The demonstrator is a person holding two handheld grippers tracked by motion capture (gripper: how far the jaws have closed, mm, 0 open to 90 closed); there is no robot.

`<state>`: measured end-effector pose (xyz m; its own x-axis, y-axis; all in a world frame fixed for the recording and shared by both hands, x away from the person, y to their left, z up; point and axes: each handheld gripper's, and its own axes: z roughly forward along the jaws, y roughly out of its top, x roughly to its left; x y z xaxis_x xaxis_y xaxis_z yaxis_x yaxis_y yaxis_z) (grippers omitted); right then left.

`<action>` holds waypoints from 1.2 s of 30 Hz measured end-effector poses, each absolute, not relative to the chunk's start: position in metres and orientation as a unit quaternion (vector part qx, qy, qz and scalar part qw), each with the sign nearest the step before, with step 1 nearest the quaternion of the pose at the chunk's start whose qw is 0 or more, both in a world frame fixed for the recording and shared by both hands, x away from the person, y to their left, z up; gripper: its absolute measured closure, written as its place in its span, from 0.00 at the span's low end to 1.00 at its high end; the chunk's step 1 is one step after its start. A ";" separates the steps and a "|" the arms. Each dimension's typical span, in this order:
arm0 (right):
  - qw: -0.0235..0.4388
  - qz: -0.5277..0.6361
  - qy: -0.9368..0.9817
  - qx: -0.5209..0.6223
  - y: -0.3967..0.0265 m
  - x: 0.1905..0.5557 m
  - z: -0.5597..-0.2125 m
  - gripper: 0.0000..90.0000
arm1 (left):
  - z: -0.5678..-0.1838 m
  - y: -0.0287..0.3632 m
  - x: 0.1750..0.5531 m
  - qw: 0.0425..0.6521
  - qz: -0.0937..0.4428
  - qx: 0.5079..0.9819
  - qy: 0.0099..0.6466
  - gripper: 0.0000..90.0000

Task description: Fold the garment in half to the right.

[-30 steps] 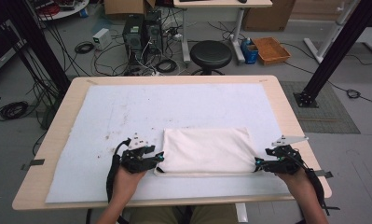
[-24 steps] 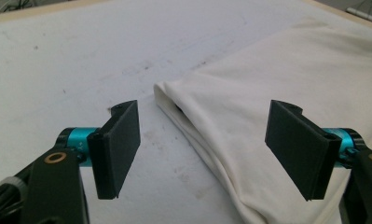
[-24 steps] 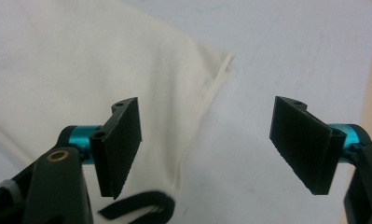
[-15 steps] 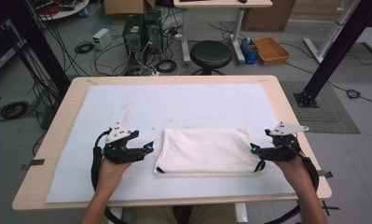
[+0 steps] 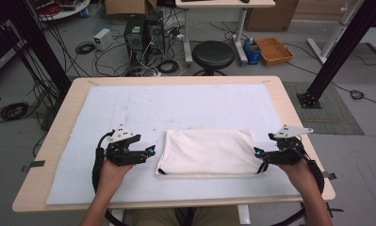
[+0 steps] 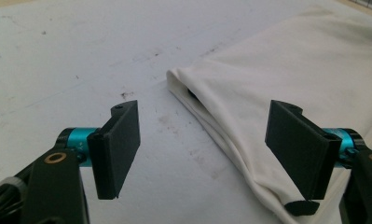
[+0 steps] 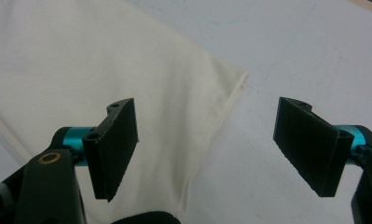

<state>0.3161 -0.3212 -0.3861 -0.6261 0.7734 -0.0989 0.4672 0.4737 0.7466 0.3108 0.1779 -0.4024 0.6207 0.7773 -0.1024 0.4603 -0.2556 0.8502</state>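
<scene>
On the white mat [image 5: 129,108] that covers the table [image 5: 289,113], a folded cream cloth [image 5: 207,151] lies flat near the person's edge, between the two grippers. The left gripper [image 5: 148,151] waits just beside its left edge, fingers [image 6: 116,149] wide apart and empty; the right gripper [image 5: 257,154] is at the right edge, its fingers [image 7: 113,147] also spread with nothing between them. I judge the cloth light, soft and limp, so it is best pinched at the corners through all layers.
</scene>
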 end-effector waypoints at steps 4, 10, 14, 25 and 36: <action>0.213 0.349 0.832 0.375 -0.320 0.316 -0.386 0.24 | -0.401 0.174 0.310 0.447 0.164 0.783 0.400 0.29; 0.210 0.345 0.837 0.368 -0.315 0.318 -0.389 0.24 | -0.402 0.151 0.304 0.419 0.144 0.792 0.420 0.29; 0.205 0.344 0.841 0.363 -0.310 0.319 -0.390 0.24 | -0.412 0.130 0.304 0.384 0.141 0.790 0.456 0.29; 0.199 0.340 0.850 0.348 -0.296 0.319 -0.392 0.24 | -0.431 0.122 0.306 0.367 0.126 0.769 0.508 0.30; 0.197 0.338 0.863 0.321 -0.275 0.321 -0.386 0.24 | -0.440 0.115 0.306 0.354 0.141 0.783 0.493 0.42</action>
